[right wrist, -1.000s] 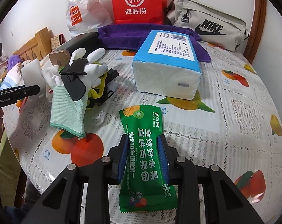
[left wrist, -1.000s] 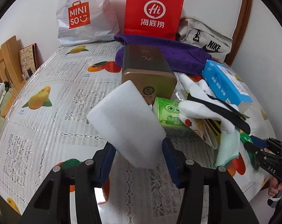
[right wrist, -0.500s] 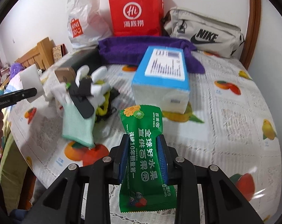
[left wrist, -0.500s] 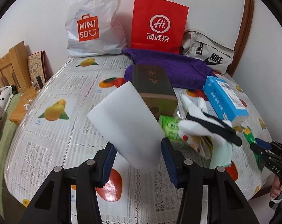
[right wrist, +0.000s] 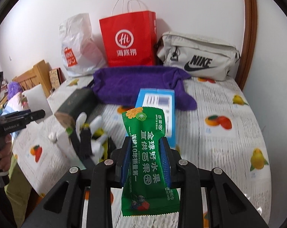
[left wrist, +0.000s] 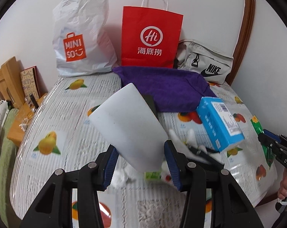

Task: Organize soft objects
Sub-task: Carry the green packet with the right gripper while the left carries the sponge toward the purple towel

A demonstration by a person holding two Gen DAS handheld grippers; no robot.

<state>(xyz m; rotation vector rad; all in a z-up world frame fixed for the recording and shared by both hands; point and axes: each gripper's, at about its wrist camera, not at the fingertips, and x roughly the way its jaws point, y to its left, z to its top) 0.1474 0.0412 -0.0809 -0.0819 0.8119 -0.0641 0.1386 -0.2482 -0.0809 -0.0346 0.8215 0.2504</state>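
While my left gripper is clamped on a white foam sponge block, that block stands tilted up out of the blue pads, clear of the table. My right gripper is clenched on a green foil wet-wipes packet, which stands upright between the pads with its lower end hanging beneath them (the top corner of it also shows at the right edge of the left wrist view). Both things are off the fruit-printed tablecloth. Below them on the cloth lie white work gloves with a black strap, blurred, beside a dark box with a gold end. Just behind my packet lies a blue-and-white tissue pack, and behind that a purple towel spreads across the cloth. Against the wall stand a white plastic Miniso bag, a red paper bag with white handles and a beige Nike waist bag. A wooden headboard shows off to the left.
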